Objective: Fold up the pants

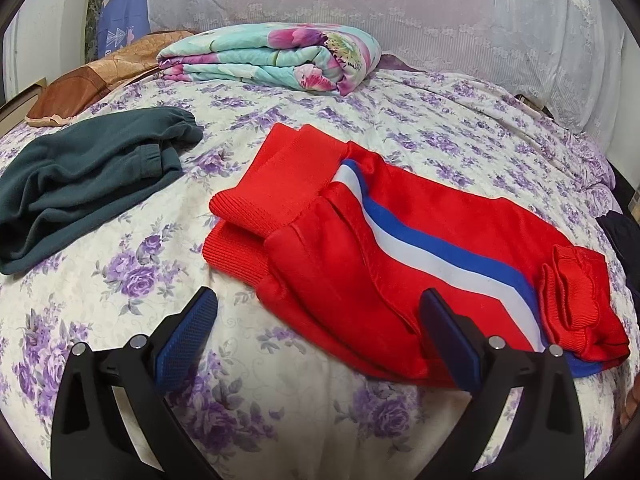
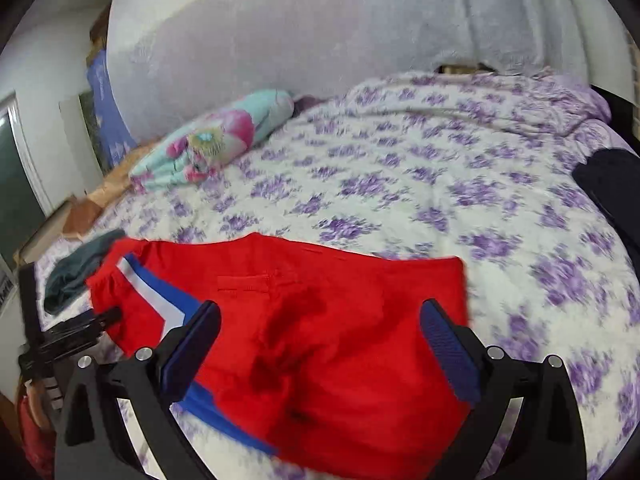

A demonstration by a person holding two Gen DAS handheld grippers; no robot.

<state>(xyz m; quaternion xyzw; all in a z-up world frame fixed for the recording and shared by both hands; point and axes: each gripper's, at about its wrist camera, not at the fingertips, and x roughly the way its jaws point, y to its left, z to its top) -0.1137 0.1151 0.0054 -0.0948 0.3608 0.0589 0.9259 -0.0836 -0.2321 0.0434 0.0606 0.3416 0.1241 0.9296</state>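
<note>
Two grippers, both with jaws spread wide and nothing between them. Left gripper [image 1: 318, 312] hangs over the bedspread [image 1: 120, 280], its right pad at the near edge of the red pants [image 1: 360, 240]; whether it touches the cloth I can't tell. Right gripper [image 2: 320, 320] floats above the pants [image 2: 320, 340] too, that view smeared.

Pants lie mid-bed, already doubled: ribbed cuffs at 10 o'clock in the left view, bunched waistband at 4 o'clock, stripe running between.

Now the risks, as I judge them. That waistband is a lump of layers; pinch only the top one and the fold peels open as it lifts. The cuffs sit staggered, not square, so another fold may lock in a crooked edge. The fabric looks slick, so a shallow bite could slip out mid-carry. The green garment [image 1: 80, 184] sits near at 9 o'clock, and a wide sweep could drag it along. The quilt [image 1: 272, 56] at 12 is well clear.
</note>
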